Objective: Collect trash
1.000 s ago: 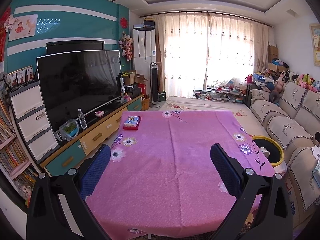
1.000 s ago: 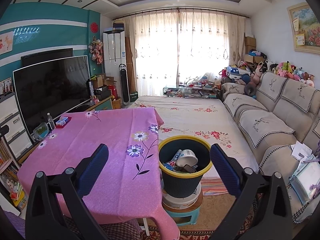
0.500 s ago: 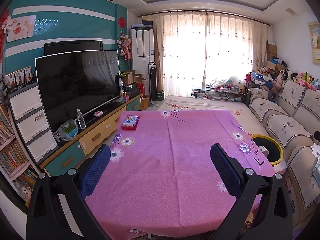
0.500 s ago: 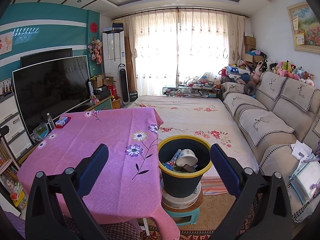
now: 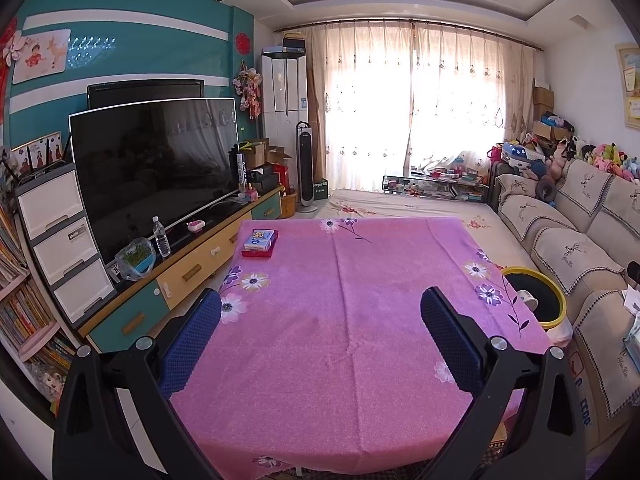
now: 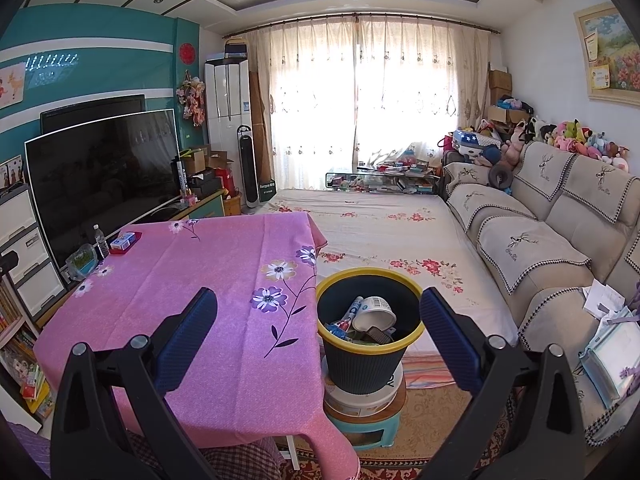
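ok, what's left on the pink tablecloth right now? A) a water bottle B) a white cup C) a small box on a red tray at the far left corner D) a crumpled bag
C: the small box on its red tray is all that sits on the pink tablecloth, at the far left corner; the bottle stands on the TV cabinet.

Bin (image 6: 368, 344) stands right of the table (image 6: 200, 280), trash (image 6: 372, 314) inside

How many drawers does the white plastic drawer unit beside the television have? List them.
3: top white drawer, middle drawer, bottom drawer, stacked vertically.
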Available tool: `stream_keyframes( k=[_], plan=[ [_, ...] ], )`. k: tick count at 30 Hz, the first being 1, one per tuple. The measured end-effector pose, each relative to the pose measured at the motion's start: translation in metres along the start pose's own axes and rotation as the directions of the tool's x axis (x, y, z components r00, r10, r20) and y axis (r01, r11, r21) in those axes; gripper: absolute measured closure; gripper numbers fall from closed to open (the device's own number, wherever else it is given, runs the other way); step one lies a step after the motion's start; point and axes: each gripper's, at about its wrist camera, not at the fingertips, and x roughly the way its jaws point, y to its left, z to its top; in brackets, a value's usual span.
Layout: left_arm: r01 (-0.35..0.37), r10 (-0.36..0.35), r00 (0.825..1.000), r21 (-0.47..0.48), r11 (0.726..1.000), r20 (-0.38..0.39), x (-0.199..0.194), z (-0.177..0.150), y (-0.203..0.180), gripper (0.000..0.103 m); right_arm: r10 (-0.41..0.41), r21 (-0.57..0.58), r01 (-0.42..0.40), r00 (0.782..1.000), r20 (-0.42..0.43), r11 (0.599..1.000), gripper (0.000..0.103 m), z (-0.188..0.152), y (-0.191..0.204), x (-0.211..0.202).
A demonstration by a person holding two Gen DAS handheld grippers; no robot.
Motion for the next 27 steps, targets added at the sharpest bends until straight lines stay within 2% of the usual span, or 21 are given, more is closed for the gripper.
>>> stream_keyframes(
  k=[12,16,27],
  plan=[
    [0.001,-0.001,1.0,-0.002,1.0,-0.003,0.004,-0.005,-0.001,0.005,0.0,0.0,0.0,1.0,-0.005,1.0,0.007,-0.002,0.002,0.003],
    [0.034,-0.034,0.999,-0.021,0.999,-0.021,0.008,-0.006,0.001,0.005,0.001,0.0,-0.001,1.0,-0.005,1.0,0.007,-0.003,0.002,0.003],
    [0.018,-0.018,1.0,-0.019,1.0,-0.014,0.012,-0.007,-0.004,0.005,0.002,-0.001,-0.002,1.0,-0.008,1.0,0.007,-0.003,0.001,0.004]
  ],
)
